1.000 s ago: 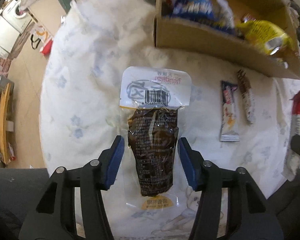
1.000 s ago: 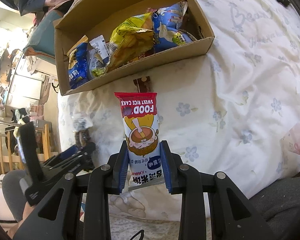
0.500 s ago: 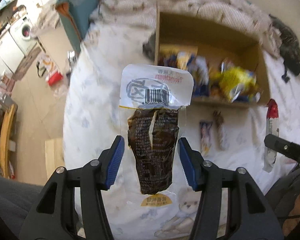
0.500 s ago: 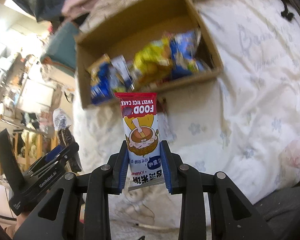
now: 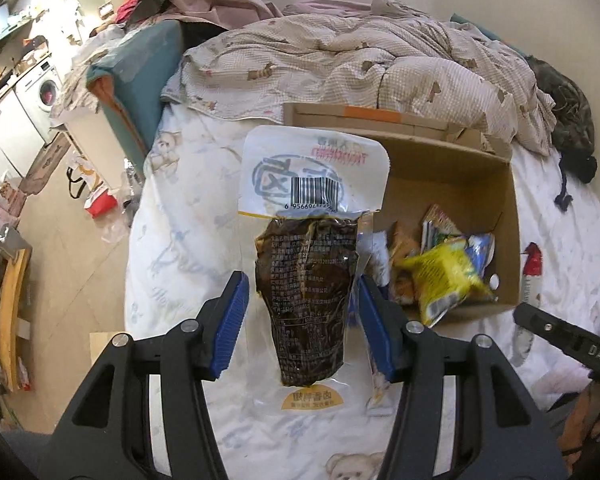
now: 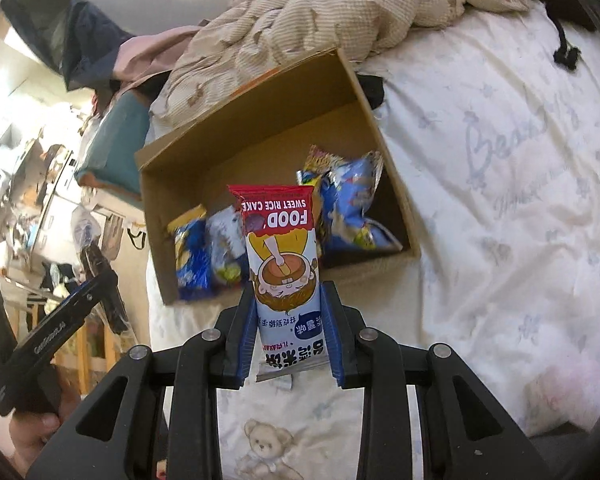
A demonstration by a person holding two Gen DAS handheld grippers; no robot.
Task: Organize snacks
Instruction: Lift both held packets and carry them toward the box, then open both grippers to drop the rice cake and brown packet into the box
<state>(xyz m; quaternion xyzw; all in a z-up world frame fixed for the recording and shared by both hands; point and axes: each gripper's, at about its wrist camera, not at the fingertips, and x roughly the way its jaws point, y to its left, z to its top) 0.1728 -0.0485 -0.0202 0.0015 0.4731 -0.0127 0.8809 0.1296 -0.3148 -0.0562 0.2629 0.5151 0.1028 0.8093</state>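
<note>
Right fingers (image 6: pixel 248 328) clamp "SWEET RICE CAKE" bar (image 6: pixel 281 268); left fingers (image 5: pixel 231 320) clamp barcoded pouch (image 5: pixel 312 256).

Left claw (image 5: pixel 302 318) grips a clear pouch (image 5: pixel 308 276) of dark food — cardboard box (image 5: pixel 504 224) of snacks beyond.

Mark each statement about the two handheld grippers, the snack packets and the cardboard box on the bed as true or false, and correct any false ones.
1. The left gripper holds a clear vacuum pouch of dark brown food with a white barcode label. True.
2. The right gripper is empty. False: it is shut on a red, white and blue rice cake packet.
3. The brown cardboard box is empty. False: a yellow snack bag and blue bags lie inside.
4. The box sits on a white floral bedsheet. True.
</note>
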